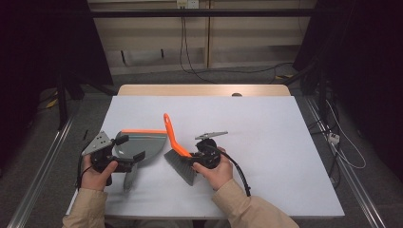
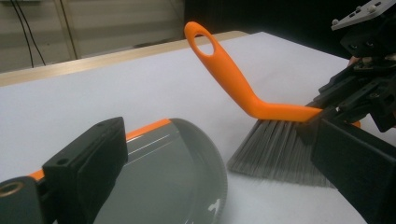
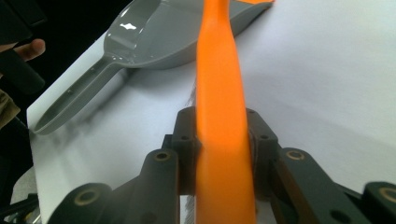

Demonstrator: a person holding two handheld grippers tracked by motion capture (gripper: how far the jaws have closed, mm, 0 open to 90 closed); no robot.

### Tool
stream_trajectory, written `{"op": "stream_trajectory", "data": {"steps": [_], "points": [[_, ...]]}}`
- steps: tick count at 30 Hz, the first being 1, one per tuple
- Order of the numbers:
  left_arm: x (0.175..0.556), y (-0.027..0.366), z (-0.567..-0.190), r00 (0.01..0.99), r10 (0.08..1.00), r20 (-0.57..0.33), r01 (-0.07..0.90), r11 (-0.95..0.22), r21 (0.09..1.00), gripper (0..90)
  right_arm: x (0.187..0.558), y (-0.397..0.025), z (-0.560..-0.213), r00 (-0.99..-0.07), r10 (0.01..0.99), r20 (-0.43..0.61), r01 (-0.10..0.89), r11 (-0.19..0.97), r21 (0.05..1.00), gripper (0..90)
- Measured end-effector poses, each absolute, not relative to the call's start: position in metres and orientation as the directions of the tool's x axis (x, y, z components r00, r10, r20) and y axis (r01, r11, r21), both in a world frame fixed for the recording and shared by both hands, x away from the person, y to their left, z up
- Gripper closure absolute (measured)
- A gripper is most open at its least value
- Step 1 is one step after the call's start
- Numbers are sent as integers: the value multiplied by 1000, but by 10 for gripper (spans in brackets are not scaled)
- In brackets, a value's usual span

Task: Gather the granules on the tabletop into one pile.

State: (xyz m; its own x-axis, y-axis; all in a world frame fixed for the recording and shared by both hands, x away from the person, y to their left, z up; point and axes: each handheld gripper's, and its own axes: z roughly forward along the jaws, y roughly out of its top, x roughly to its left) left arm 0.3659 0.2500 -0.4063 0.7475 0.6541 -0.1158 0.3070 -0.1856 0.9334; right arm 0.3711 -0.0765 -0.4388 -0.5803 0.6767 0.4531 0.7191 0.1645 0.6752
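Right gripper point(image 3: 219, 154) clamps the orange brush point(image 1: 176, 142) mid-frame; left gripper point(image 1: 124, 154), jaws wide, hovers over the grey dustpan point(image 1: 147, 145) at lower left.

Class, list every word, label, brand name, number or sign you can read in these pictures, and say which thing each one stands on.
None can be read.
The brush with its orange handle, the grey dustpan and both grippers, left and right, carry no readable print.
The white table is bare of marks.
The wall socket at the back is too small to make out any text.
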Motion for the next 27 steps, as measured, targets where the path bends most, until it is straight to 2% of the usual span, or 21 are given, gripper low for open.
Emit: {"op": "stream_trajectory", "data": {"steps": [27], "points": [[365,248,-406,753,649,-108,301,-194,934,40,369,-127,-440,-487,735,472,755,83,650,708]]}}
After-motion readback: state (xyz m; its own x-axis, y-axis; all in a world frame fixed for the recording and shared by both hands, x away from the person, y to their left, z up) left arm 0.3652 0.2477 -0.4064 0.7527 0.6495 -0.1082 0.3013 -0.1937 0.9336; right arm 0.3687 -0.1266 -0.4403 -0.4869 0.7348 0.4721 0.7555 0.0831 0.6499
